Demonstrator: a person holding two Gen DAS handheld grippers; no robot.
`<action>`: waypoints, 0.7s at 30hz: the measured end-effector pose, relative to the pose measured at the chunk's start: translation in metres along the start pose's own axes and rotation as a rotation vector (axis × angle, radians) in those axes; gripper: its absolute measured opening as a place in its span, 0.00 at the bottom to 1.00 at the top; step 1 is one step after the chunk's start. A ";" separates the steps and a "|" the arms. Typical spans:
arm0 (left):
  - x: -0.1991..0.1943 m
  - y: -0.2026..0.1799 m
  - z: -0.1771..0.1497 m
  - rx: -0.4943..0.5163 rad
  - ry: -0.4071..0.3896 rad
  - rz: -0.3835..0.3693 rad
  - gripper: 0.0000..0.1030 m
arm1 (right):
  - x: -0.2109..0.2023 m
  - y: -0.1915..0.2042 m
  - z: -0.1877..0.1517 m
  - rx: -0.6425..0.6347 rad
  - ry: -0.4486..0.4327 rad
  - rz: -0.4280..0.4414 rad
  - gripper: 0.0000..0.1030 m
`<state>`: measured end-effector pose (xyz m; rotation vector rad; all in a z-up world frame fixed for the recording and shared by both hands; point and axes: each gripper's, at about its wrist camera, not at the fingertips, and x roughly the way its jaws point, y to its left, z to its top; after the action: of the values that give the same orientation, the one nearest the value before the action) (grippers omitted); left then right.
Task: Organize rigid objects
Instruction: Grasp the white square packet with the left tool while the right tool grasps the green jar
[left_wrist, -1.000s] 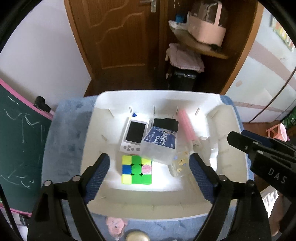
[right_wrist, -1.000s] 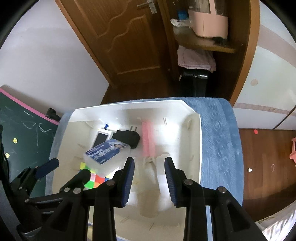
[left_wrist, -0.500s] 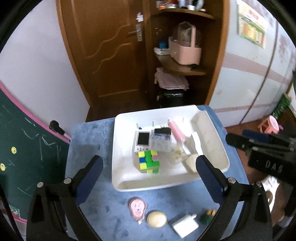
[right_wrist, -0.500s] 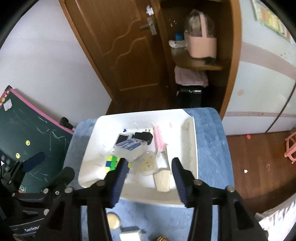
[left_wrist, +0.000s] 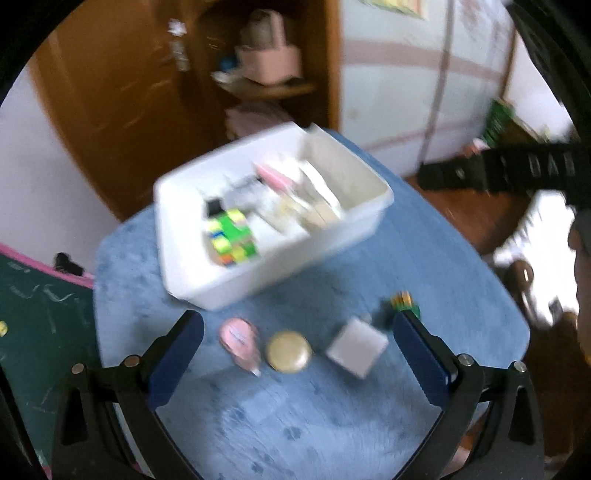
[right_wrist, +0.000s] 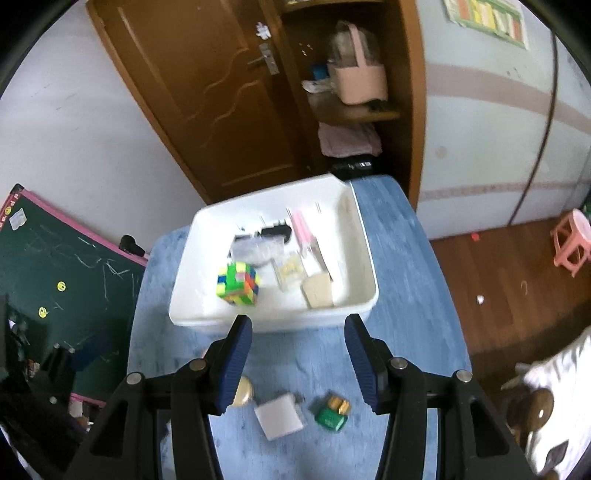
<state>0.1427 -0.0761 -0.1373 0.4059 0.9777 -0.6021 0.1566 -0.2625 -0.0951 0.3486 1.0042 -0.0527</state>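
Note:
A white bin (left_wrist: 280, 269) (right_wrist: 184, 273) stands on the blue-clothed table (left_wrist: 295, 424) (right_wrist: 402, 258). It holds a colour cube (left_wrist: 231, 240) (right_wrist: 238, 284), a pink stick and other small items. On the cloth in front of it lie a pink teardrop item (left_wrist: 238, 338), a round gold case (left_wrist: 289, 350) (right_wrist: 242, 395), a white square box (left_wrist: 356, 347) (right_wrist: 279, 415) and a green item with gold tips (left_wrist: 402, 304) (right_wrist: 330, 413). My left gripper (left_wrist: 295, 321) hovers over these, its jaws opening, nothing held. My right gripper (right_wrist: 299, 325) is open and empty, near the bin's front wall.
A green chalkboard (left_wrist: 33, 325) (right_wrist: 55, 266) leans at the table's left side. Behind the bin are a wooden door (right_wrist: 207, 92) and a shelf with a pink basket (right_wrist: 360, 81). A pink stool (right_wrist: 570, 240) stands on the floor at right.
Both grippers have drawn back from inside the bin, so the loose items on the cloth have come into view. Both pairs of jaws stand wider. The left view has rolled.

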 end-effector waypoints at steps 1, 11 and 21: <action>0.006 -0.004 -0.005 0.021 0.012 -0.012 0.99 | 0.003 -0.002 -0.008 0.010 0.011 -0.010 0.51; 0.079 -0.035 -0.038 0.179 0.098 -0.124 0.99 | 0.069 -0.033 -0.089 0.168 0.189 -0.038 0.51; 0.120 -0.042 -0.037 0.231 0.139 -0.172 0.99 | 0.129 -0.059 -0.134 0.323 0.302 0.000 0.52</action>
<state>0.1424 -0.1222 -0.2615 0.5783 1.0872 -0.8556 0.1053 -0.2616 -0.2833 0.6657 1.2978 -0.1676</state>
